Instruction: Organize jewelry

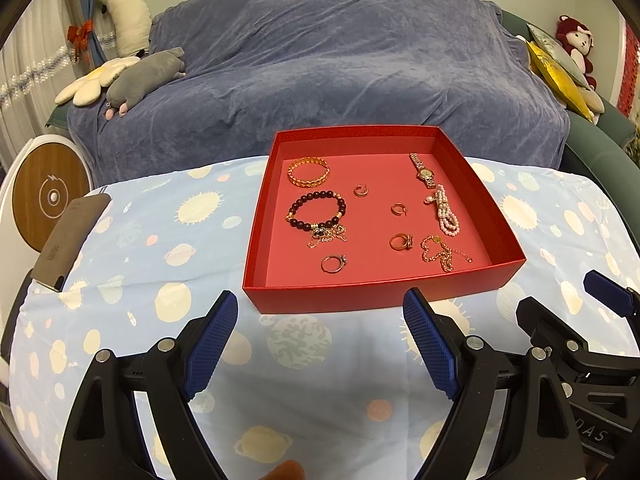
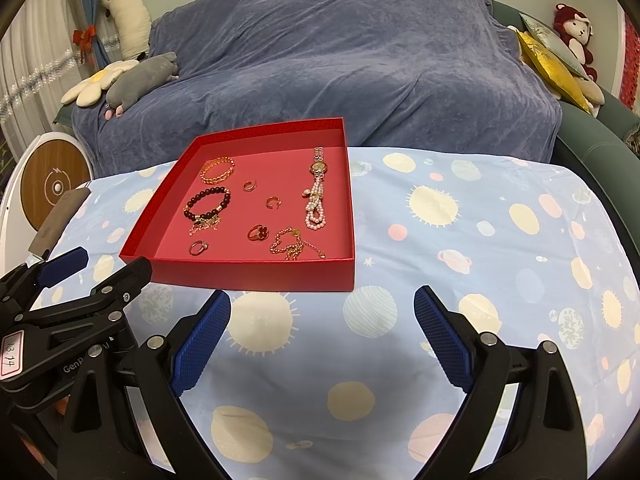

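Now we hold our left gripper (image 1: 320, 336) and right gripper (image 2: 322, 332) spread wide, empty, at six o'clock of the red box (image 1: 372, 294).

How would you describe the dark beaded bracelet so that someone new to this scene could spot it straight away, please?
Find the red tray on the planet-print tablecloth, in front of the blue-covered sofa. Inside, look along its left side, just nearer than the gold bangle. The dark beaded bracelet is the only ring of round, near-black beads; the other beaded piece, the pearl bracelet, is pale pink and lies on the right side.
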Tool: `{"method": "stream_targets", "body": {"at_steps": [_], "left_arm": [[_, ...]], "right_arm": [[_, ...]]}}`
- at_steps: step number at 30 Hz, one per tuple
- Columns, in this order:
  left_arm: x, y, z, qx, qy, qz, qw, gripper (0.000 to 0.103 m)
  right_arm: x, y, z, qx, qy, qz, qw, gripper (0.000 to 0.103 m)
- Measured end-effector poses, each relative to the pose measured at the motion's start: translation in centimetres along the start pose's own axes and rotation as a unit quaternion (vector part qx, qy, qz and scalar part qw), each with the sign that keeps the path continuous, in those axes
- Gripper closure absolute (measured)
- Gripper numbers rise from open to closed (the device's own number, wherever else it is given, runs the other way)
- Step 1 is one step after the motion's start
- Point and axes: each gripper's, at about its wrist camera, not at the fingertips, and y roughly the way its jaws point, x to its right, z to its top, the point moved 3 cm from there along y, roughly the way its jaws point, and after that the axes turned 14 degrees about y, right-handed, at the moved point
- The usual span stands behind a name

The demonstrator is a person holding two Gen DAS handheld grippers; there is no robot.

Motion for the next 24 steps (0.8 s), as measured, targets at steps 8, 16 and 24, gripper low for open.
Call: {"method": "stream_targets", "body": {"at_steps": [8,16,24], "left_arm": [[-0.06,-0.34,0.02,0.003,0.001,0.005,1.0000,0.021],[0.10,-0.58,0.04,0.009,0.010,0.009,0.9999,0.021],[0.23,-0.47,-0.12,0.002,0.007,0.009,0.9999,0.018]], "right_arm": [[-0.04,-0.19,0.04,0.001,0.001,0.001,1.000,0.013],[-0.09,-0.30,0.05,0.002,0.000,0.000,1.000,0.013],[-0.12,-0.36,-0.10,0.002,-0.001,0.000,1.000,0.012]]}}
